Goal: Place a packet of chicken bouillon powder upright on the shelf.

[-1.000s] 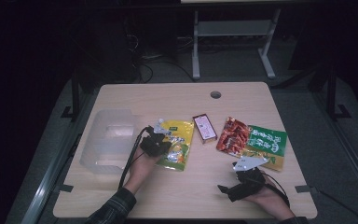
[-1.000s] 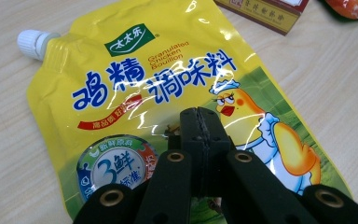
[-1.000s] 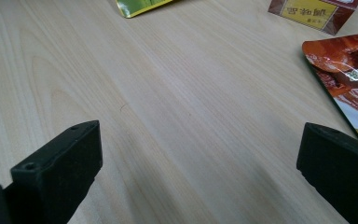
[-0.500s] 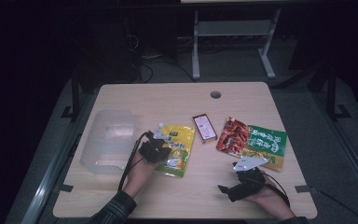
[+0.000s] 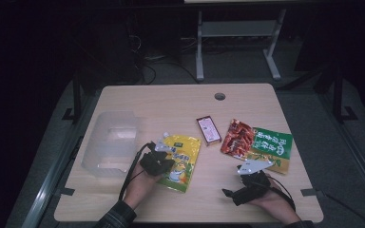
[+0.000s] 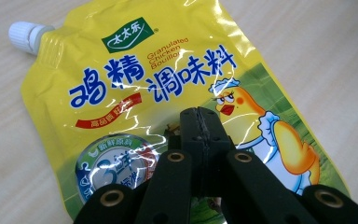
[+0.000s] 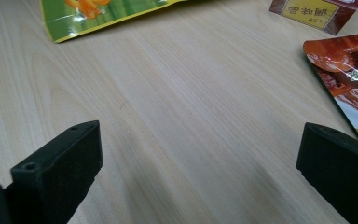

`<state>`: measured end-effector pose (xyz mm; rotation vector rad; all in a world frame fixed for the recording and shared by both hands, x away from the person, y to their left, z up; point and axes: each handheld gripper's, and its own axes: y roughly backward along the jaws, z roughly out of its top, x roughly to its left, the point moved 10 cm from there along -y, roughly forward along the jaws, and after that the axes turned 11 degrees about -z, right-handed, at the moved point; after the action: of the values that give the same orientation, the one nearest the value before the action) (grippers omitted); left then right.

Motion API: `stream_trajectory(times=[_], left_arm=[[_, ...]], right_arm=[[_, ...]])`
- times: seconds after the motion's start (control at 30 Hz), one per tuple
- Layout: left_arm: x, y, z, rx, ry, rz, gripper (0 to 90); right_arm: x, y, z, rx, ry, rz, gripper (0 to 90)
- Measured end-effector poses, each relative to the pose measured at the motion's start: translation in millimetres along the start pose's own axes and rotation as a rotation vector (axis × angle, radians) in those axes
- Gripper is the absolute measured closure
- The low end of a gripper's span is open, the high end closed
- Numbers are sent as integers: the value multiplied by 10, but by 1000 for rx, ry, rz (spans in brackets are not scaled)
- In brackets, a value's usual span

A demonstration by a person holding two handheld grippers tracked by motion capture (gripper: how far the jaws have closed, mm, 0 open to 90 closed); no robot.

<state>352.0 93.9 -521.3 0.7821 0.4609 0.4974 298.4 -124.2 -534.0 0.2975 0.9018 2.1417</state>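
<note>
Slippage is the risk: the yellow bouillon pouch [image 6: 168, 102] lies flat on the table [image 5: 247, 204] beside the clear bin [image 5: 111, 142], and the left gripper [image 6: 200, 122], jaws pressed together, seemingly has only glossy film pinched. The right gripper [image 7: 200, 163] is held spread wide.

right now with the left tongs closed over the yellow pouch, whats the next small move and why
Probably open the left tongs a little before lowering. Their jaws are pressed together above the glossy yellow spouted chicken bouillon pouch, with nothing between them, so they cannot take hold yet. The pouch lies flat on the wooden table beside the clear plastic bin.
</note>
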Motion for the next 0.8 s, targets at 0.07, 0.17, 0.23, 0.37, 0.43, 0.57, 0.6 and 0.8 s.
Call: stream_trajectory(times=[0.07,0.17,0.23,0.37,0.43,0.57,0.6,0.8], left_arm=[[-48,13,-31,0,6,-13,899],[-98,26,-64,1,7,-29,899],[-170,50,-117,7,-2,-45,899],[-245,71,-166,11,-12,-67,899],[-306,85,-203,13,-7,-87,899],[-391,107,-255,16,-10,-108,899],[-414,116,-272,18,-19,-114,899],[-324,85,-200,0,-5,-106,897]], right_arm=[[1,0,0,0,1,0,0],[-1,-2,-1,0,2,1,0],[0,-3,0,0,1,1,0],[6,-6,1,-3,2,3,0],[7,-6,0,-1,3,3,0],[9,-10,2,-2,3,4,0],[10,-11,2,-1,3,5,0],[15,-10,-5,5,6,7,0]])
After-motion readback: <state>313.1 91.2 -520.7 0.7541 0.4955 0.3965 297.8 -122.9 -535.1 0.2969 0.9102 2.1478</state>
